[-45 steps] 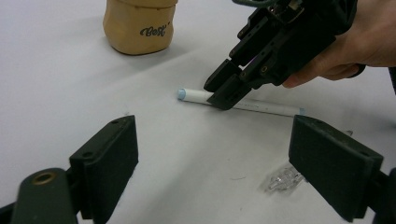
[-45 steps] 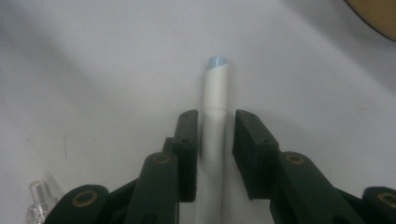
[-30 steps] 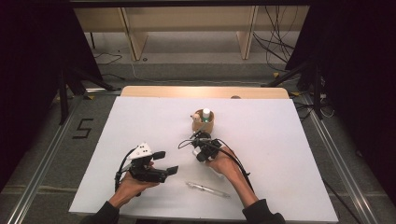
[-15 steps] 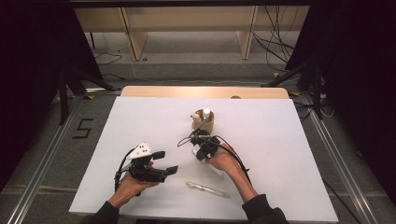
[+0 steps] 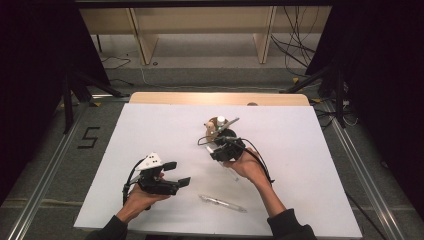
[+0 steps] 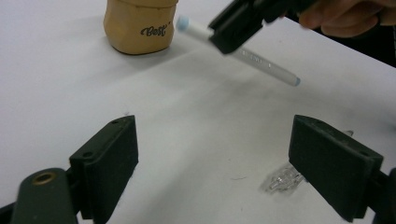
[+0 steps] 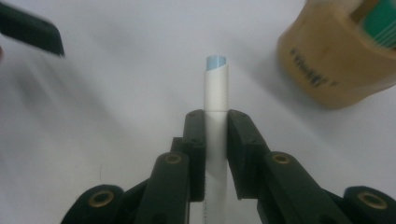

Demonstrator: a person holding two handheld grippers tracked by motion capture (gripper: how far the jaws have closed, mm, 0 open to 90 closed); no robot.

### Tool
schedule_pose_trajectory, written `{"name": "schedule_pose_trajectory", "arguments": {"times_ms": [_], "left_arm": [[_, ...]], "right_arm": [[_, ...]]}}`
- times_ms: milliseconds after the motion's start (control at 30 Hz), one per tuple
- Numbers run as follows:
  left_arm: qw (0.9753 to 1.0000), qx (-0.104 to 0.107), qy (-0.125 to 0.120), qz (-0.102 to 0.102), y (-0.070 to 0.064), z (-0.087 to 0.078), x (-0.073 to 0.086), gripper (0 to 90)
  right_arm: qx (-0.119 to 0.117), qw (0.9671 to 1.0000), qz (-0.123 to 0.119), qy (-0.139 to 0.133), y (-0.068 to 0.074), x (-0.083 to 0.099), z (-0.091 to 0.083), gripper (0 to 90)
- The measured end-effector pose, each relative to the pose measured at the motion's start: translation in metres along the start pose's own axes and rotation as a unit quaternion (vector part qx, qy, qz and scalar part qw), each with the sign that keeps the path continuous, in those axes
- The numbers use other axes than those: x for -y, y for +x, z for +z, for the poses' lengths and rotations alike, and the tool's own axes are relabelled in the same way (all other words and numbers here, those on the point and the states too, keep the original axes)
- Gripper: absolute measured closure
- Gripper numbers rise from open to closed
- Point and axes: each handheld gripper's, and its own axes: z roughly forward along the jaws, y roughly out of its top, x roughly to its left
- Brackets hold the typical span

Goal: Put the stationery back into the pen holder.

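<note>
High view: my right gripper (image 5: 223, 141) holds a white pen (image 5: 231, 172) above the table (image 5: 310, 165), near the tan holder (image 5: 216, 127). My left gripper (image 5: 177, 174) hovers apart, empty.

Left gripper view: my jaws are spread wide on nothing; a clear wrapper (image 6: 282, 178) lies between them.

Right gripper view: my jaws are clamped on the pen's barrel, blue tip forward, holder just beside.

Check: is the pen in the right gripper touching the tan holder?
Apart. The left gripper view shows the pen in the right gripper, its capped tip short of the tan holder, white table between.
</note>
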Motion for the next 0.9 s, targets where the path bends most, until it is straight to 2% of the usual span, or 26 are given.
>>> {"name": "schedule_pose_trajectory", "arguments": {"times_ms": [33,67,133,300,400,567,667,767,900], "left_arm": [[1.0000,0.000,0.000,0.000,0.000,0.000,0.000,15.4],[1.0000,0.000,0.000,0.000,0.000,0.000,0.000,15.4],[1.0000,0.000,0.000,0.000,0.000,0.000,0.000,15.4],[1.0000,-0.001,0.000,0.000,0.000,0.000,0.000,15.4],[1.0000,-0.001,0.000,0.000,0.000,0.000,0.000,15.4],[1.0000,-0.001,0.000,0.000,0.000,0.000,0.000,15.4],[1.0000,0.000,0.001,0.001,0.000,0.000,0.000,15.4],[1.0000,0.000,0.002,0.001,0.000,0.001,0.000,15.4],[1.0000,0.000,0.002,0.000,0.000,0.001,0.000,15.4]], "right_arm": [[0.000,0.9997,-0.001,-0.022,-0.002,0.000,-0.005,78.7],[0.000,0.9991,0.010,-0.041,-0.004,-0.001,-0.010,78.7],[0.008,0.9969,0.018,-0.076,-0.009,-0.001,-0.018,78.7],[0.026,0.9878,0.039,-0.149,-0.019,-0.001,-0.031,78.7],[0.034,0.9805,0.051,-0.187,-0.024,-0.002,-0.036,78.7],[0.043,0.9646,0.069,-0.251,-0.033,-0.003,-0.043,78.7],[0.045,0.9575,0.077,-0.274,-0.039,-0.005,-0.043,78.7],[0.049,0.9525,0.084,-0.289,-0.043,-0.007,-0.042,78.7],[0.059,0.9477,0.083,-0.303,-0.046,-0.011,-0.041,78.7]]}}
